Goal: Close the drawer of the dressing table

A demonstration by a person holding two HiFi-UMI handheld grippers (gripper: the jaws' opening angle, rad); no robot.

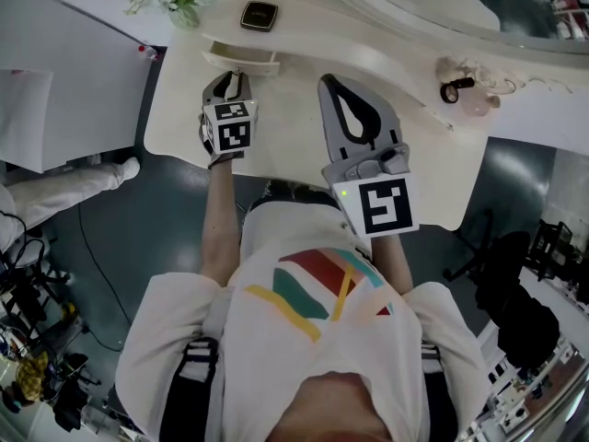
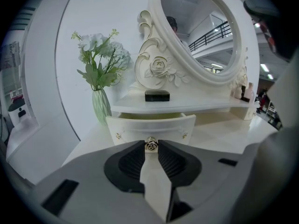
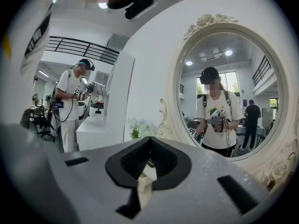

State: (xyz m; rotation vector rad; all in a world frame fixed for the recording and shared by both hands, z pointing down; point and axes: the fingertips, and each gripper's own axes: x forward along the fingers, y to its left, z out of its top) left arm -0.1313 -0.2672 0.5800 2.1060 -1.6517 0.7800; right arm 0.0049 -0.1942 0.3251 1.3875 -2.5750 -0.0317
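The cream drawer (image 2: 150, 127) of the dressing table stands pulled out under the small shelf; in the head view the drawer (image 1: 241, 58) juts out at the table's back left. My left gripper (image 2: 151, 147) is shut on the drawer's small metal knob (image 2: 151, 143), one pad on each side. From above, the left gripper (image 1: 236, 75) meets the drawer front. My right gripper (image 1: 333, 83) hovers over the tabletop to the right, apart from the drawer. Its jaws (image 3: 149, 141) are shut with the tips touching and nothing between them.
A green vase of white flowers (image 2: 101, 104) stands left of the drawer. A black box (image 2: 157, 95) lies on the shelf above it. The oval mirror (image 2: 201, 31) rises behind. Small bottles (image 1: 460, 88) sit at the back right. Another person (image 3: 72, 106) stands off to the left.
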